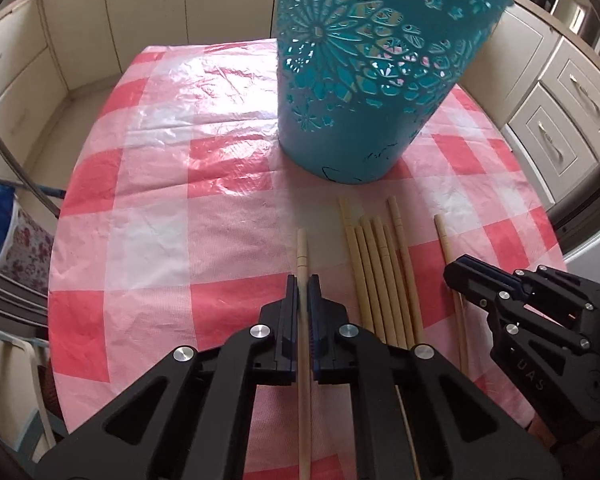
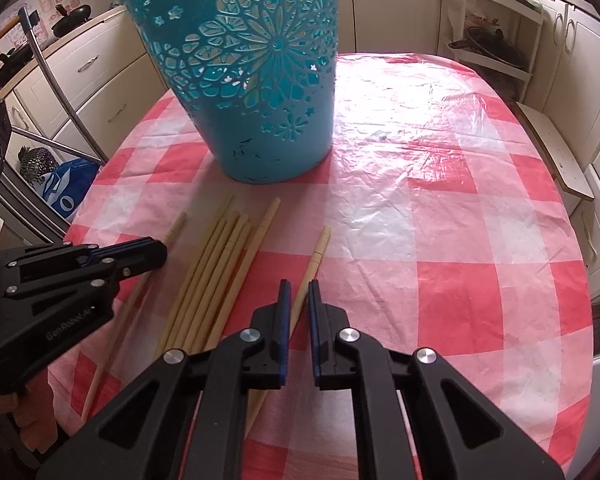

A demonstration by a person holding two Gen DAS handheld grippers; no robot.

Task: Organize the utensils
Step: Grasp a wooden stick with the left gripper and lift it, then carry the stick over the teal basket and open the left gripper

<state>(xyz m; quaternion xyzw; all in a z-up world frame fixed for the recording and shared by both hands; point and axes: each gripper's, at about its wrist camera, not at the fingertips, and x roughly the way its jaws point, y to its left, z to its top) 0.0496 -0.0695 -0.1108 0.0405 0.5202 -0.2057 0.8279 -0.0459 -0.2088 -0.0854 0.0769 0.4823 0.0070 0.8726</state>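
Left gripper (image 1: 303,280): jaws pinching single chopstick (image 1: 302,248); loose chopstick bundle (image 1: 380,264) flat on checked tablecloth (image 1: 140,200), teal cutout bin (image 1: 360,80) far behind; right gripper (image 2: 298,286): jaws pinching rightmost chopstick (image 2: 318,252)

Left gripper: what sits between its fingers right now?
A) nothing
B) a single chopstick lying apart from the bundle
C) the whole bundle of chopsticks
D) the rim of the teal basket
B: the left gripper is shut on a lone chopstick left of the bundle.
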